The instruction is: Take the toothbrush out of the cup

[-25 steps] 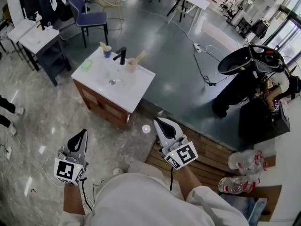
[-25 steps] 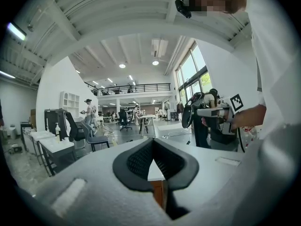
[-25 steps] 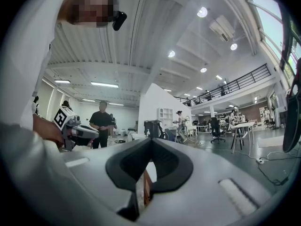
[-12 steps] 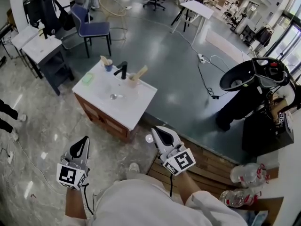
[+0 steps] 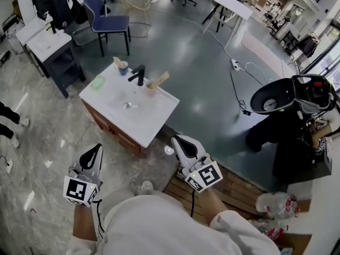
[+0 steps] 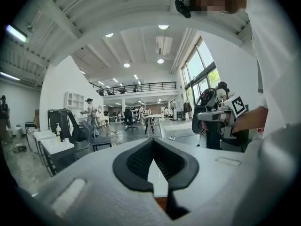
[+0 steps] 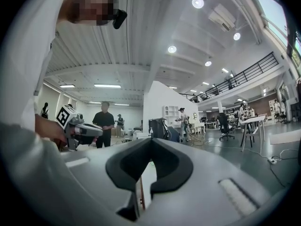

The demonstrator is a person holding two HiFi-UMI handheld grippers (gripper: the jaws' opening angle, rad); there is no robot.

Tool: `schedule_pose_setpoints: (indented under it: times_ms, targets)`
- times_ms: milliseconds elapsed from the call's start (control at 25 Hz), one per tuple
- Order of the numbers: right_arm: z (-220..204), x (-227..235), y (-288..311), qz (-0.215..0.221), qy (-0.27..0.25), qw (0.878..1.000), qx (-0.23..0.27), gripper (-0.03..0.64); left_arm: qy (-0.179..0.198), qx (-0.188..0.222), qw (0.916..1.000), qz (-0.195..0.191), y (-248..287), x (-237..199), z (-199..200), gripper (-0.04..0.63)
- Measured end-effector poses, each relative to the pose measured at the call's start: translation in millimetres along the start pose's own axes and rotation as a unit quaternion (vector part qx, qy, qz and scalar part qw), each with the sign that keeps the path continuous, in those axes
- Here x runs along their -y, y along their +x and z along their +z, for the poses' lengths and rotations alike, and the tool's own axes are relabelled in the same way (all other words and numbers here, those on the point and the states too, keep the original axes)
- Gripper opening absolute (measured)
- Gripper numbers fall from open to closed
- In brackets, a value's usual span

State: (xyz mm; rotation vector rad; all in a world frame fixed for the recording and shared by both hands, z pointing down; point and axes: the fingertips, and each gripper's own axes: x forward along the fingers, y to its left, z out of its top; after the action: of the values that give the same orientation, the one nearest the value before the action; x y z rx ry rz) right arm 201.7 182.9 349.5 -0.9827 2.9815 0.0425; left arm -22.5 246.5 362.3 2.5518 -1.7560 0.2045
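A white sink counter [image 5: 139, 122] stands ahead of me on a wooden cabinet. At its back edge a blue cup [image 5: 122, 68] holds a pale toothbrush [image 5: 117, 61]. Beyond the black tap [image 5: 139, 75], a beige cup [image 5: 152, 88] holds a wood-coloured brush [image 5: 159, 79]. My left gripper [image 5: 96, 150] [image 6: 153, 144] is shut and empty, well short of the counter's near left side. The right gripper [image 5: 177, 141] [image 7: 150, 144], shut and empty too, is level with the counter's near right corner. Each gripper view shows the other gripper, namely the right gripper [image 6: 219, 116] and the left gripper [image 7: 79, 127].
A green soap dish [image 5: 98, 82] lies on the counter's left. A dark side table [image 5: 49, 45] and blue chair [image 5: 110, 21] stand behind. A wooden pallet [image 5: 239, 184], plastic bottles [image 5: 275, 201] and a black machine [image 5: 289, 102] are at the right. A cable [image 5: 237, 86] crosses the floor.
Both grippers have moved forward with me towards the sink counter, which now sits a little lower and nearer in the head view. Both stay shut and empty.
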Motion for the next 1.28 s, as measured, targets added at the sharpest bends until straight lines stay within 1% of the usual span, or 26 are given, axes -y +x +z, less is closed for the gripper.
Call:
schedule_pose_setpoints:
  times_ms: [120,280,480,840,1040,1280]
  targets:
    - [-3,5,12,0.002,0.005,1.0,-0.005,-0.002,-0.002,-0.006,1.0,0.0,8,-9,-1,0.002]
    - [-5,11,39,0.0,0.007,1.0,-0.014,-0.002,-0.008,-0.004,1.0,-0.002,21,-35,-5,0.002]
    - [-15,19,77,-0.014,0.01,1.0,-0.023,-0.002,-0.016,-0.009,0.9997,-0.016,46,-69,-21,0.002]
    - [-21,31,143,-0.044,0.008,0.999,-0.019,0.0,-0.006,-0.008,0.9989,-0.045,85,-135,-23,0.002]
    - [-23,39,166,-0.056,0.009,0.998,-0.021,0.0,-0.007,-0.005,0.9982,-0.06,107,-155,-21,0.002]
    - [-23,55,183,-0.06,0.01,0.998,-0.023,0.0,-0.009,-0.003,0.9978,-0.065,132,-169,-17,0.002]
